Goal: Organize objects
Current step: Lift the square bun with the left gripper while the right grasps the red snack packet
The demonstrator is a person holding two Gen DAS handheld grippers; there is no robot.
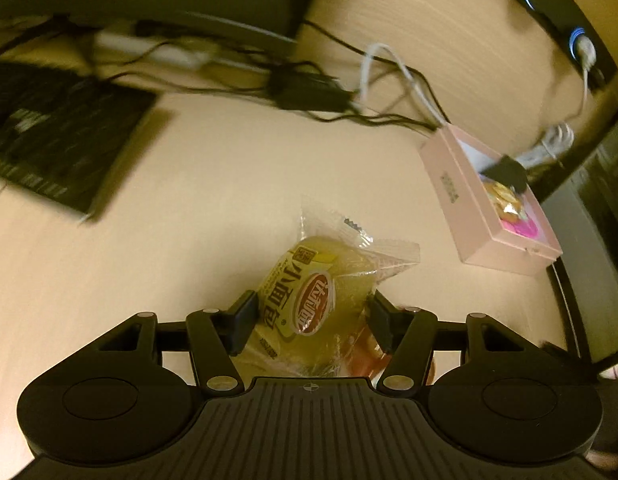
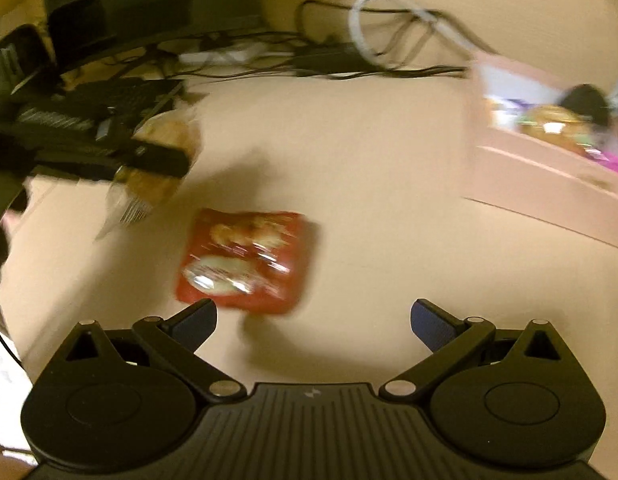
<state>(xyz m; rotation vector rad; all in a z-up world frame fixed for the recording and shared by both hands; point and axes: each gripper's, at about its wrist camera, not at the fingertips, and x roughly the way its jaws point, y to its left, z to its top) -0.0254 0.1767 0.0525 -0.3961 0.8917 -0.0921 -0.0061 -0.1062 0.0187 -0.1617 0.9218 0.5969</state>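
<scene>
Left wrist view: the left tongs [image 1: 309, 320] pinch a small wrapped bun [image 1: 315, 300] across its middle, both pads pressing the clear, crinkled wrapper above the pale wooden table [image 1: 209, 184]. Beyond and to the right lies an open pink box [image 1: 469, 208], already holding a few bright packets, with cables [image 1: 329, 96] behind it and a dark keyboard [image 1: 57, 148] at the left.

Right wrist view: the right tongs [image 2: 313, 324] are spread wide with nothing between them, poised just short of a red snack packet [image 2: 245, 260] lying flat on the table. The left tongs and their bun appear at the left edge (blurred).

Handling, as a judgement: both items look light and soft. The bun will squash under a hard squeeze, and its film is slippery, so a gentle hold across the thick middle suits it better than the thin sealed ends. The red packet is flat and glossy; taking it across its narrower width, pads low to the table, seems safest.
</scene>
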